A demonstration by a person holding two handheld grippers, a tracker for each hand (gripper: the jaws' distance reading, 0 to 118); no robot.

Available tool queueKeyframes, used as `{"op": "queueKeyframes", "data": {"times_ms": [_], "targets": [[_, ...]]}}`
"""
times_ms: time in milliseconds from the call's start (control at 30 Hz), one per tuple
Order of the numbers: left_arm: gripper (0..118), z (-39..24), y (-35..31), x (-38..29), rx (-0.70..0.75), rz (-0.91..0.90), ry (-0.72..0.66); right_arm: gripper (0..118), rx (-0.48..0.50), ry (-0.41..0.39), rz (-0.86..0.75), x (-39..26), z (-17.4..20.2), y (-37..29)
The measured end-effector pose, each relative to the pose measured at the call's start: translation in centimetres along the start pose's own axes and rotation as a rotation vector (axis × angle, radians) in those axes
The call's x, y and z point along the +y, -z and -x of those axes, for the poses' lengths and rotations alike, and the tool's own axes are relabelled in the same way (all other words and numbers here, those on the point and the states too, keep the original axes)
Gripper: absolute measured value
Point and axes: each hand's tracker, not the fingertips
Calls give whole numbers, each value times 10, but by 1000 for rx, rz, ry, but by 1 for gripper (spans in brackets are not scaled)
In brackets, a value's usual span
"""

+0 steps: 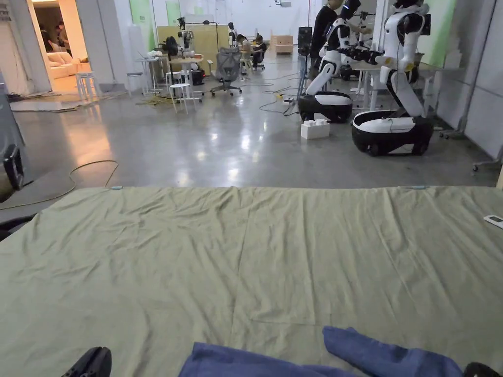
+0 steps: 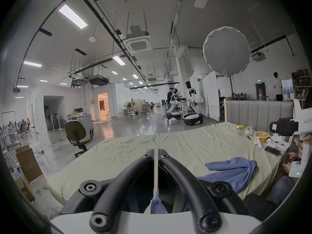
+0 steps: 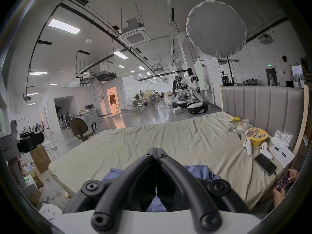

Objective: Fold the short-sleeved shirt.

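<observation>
A bed point(image 1: 245, 255) under a creased pale-green sheet stands in a wide hall with a polished grey floor point(image 1: 221, 142); 2 white wheeled robots point(image 1: 393, 122) stand beyond its far edge. The blue shirt point(image 1: 383, 356) lies crumpled at the near edge, most of the sheet bare. Left gripper point(image 2: 156, 155) and right gripper point(image 3: 156, 150): fingers pressed together, blue cloth showing behind them, any hold unclear.

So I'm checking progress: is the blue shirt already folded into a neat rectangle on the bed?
No: in the left gripper view the blue shirt lies crumpled near the edge of the bed.
</observation>
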Motion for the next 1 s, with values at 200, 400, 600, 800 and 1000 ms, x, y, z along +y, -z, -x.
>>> {"op": "queueKeyframes", "data": {"times_ms": [200,400,600,800,1000], "targets": [[0,3,1,-3,-10,12,-51,0,-14,-56,-3,-3,4,-3],[0,-4,10,-4,-50,33,-69,0,-27,-48,-2,-3,3,-3],[0,-5,51,-18,-130,172,-59,0,-40,-18,30,-10,-7,2],[1,5,138,-52,-192,374,-203,0,-72,8,96,-27,-21,6],[74,-5,271,-114,-263,616,-223,0,-113,30,205,-51,-44,26]]}}
